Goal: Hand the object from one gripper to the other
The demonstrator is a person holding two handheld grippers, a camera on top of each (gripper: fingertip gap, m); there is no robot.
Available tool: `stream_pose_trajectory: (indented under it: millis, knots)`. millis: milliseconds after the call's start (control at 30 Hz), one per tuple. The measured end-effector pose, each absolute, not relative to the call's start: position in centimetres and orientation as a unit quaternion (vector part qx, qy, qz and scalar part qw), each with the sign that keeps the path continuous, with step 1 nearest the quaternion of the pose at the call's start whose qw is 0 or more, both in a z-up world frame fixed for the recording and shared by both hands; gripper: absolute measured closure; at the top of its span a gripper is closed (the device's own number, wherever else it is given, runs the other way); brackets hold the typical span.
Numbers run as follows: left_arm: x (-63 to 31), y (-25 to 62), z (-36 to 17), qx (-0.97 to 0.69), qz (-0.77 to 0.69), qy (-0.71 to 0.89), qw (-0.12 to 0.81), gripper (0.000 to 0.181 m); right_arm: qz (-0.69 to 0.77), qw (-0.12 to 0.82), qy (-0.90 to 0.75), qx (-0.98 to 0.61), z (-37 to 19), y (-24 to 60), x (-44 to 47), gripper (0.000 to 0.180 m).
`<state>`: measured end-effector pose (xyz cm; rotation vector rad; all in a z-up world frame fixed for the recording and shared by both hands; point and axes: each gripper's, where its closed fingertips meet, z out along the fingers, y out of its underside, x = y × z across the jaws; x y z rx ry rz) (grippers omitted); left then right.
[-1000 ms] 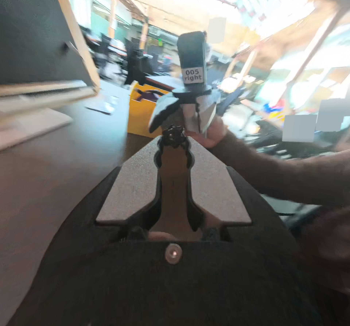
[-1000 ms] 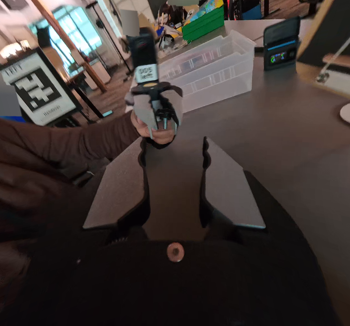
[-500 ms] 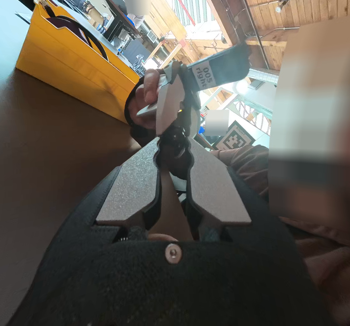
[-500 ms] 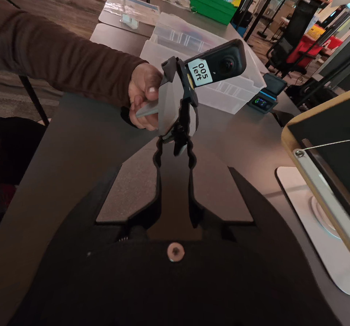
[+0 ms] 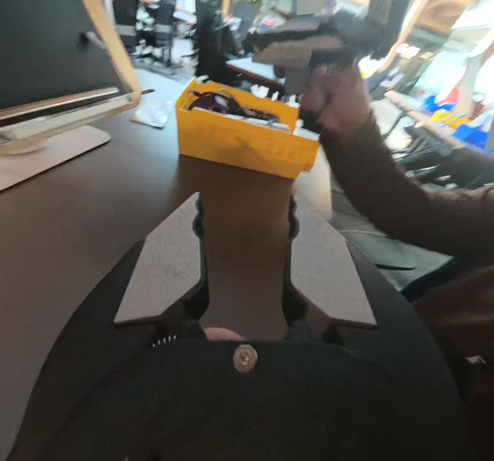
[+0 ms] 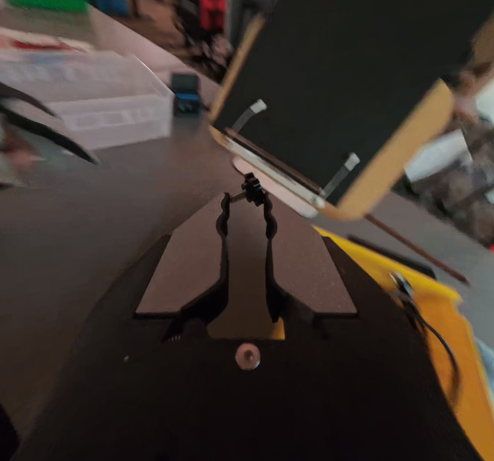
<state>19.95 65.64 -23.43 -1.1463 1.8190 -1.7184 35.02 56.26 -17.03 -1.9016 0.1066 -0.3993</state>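
Note:
The object is a small black knob with a threaded screw (image 6: 250,190). In the right wrist view my right gripper (image 6: 246,200) is shut on the knob screw, held crosswise between the fingertips above the dark table (image 6: 107,207). In the left wrist view my left gripper (image 5: 244,202) is open and empty, its fingers wide apart over the table (image 5: 80,220). The right gripper also shows in the left wrist view (image 5: 302,49), blurred, held up high at the upper right by a hand (image 5: 334,100); the knob screw cannot be made out there.
A yellow bin (image 5: 246,137) with dark items stands ahead of the left gripper; its edge shows in the right wrist view (image 6: 441,327). A black board with a wooden frame on a stand (image 6: 347,87) is close ahead. A clear plastic box (image 6: 93,100) and a small black device (image 6: 185,97) lie behind. The grippers' ends are close to 20 cm from one another.
The left gripper has opened and let go of the knob screw. The right gripper has closed on it and carried it away, swinging towards the board. Both views have turned.

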Motion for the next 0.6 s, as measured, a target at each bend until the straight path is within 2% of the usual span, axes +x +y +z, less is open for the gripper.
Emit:
stream_pose_trajectory:
  millis: [100, 133, 200, 233, 333, 400, 467, 533, 600]
  knots:
    - [16.8, 68.5, -23.9, -0.477, -0.532, 0.655, 0.247, 0.094, -0.191, 0.463, 0.153, -0.852, -19.2, 50.5, 41.9, 0.158]
    - [15.7, 69.8, -24.3, -0.498, -0.502, 0.655, 0.266, 0.093, -0.196, 0.433, 0.18, -0.861, -20.6, 48.8, 43.8, 0.156]
    - [13.5, 73.1, -25.3, -0.537, -0.439, 0.651, 0.309, 0.09, -0.169, 0.393, 0.192, -0.883, -24.0, 47.1, 45.3, 0.137]
    - [12.4, 74.7, -25.9, -0.556, -0.411, 0.647, 0.322, 0.089, -0.137, 0.384, 0.191, -0.893, -25.6, 46.7, 44.9, 0.136]
    - [9.8, 78.4, -27.9, -0.606, -0.368, 0.622, 0.333, 0.087, -0.111, 0.406, 0.194, -0.886, -26.4, 44.9, 43.5, 0.13]
    - [9.0, 79.3, -28.3, -0.608, -0.38, 0.61, 0.337, 0.135, -0.118, 0.425, 0.205, -0.874, -25.8, 43.1, 42.9, 0.122]
    - [8.7, 80.0, -28.6, -0.615, -0.382, 0.6, 0.34, 0.154, -0.075, 0.444, 0.215, -0.867, -25.6, 41.9, 41.0, 0.112]
    - [8.6, 80.0, -28.2, -0.63, -0.385, 0.583, 0.338, 0.153, -0.026, 0.47, 0.203, -0.859, -25.6, 41.4, 38.1, 0.104]
    - [7.8, 79.4, -27.4, -0.636, -0.385, 0.577, 0.338, 0.128, -0.014, 0.475, 0.188, -0.86, -26.3, 40.6, 35.6, 0.1]
